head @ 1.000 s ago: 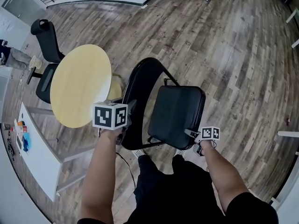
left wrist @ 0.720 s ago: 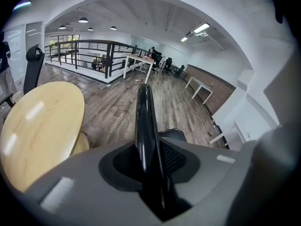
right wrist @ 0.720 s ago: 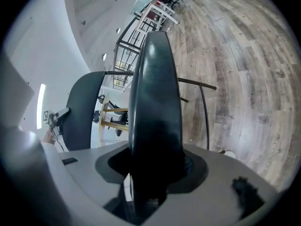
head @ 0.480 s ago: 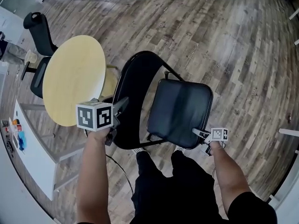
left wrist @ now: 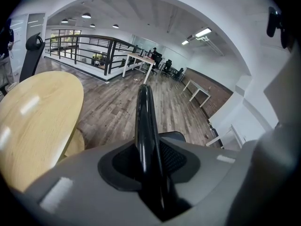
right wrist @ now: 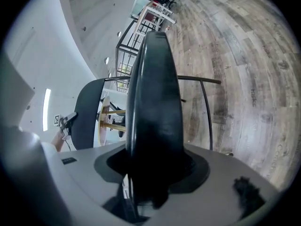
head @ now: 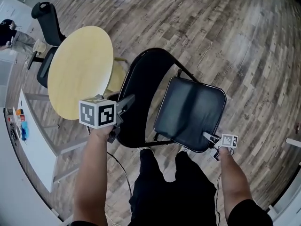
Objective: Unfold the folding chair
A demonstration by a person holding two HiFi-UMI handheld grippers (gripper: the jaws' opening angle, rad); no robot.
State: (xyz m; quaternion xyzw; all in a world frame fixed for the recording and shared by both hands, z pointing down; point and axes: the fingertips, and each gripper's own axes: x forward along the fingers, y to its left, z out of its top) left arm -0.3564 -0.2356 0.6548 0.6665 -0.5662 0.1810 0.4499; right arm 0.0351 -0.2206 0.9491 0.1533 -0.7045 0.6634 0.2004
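Compared with one second earlier, the padded black seat [head: 190,112] of the black metal folding chair [head: 150,79] had swung further away from the curved black backrest [head: 138,112] and lay flatter, and both hands had come lower with it. The chair stood on the grey-brown wooden plank floor [head: 244,46], just in front of the person's legs and beside the round pale yellow table [head: 77,74].

The left gripper [head: 126,102] was closed narrowly on the thin black tube of the backrest frame [left wrist: 143,121], which ran straight up between its jaws. The right gripper [head: 209,137] held the near corner of the seat. The thick seat edge filled the gap between its jaws, which had just been opening a little but seemed to press on it still.

I judged the unfolding as mostly done: seat and backrest were clearly apart, and a thin black leg tube [head: 186,75] showed beyond the seat. What remained, probably, was to push the seat fully down and then to let go. Whether the seat was already at its stop, the views did not show.
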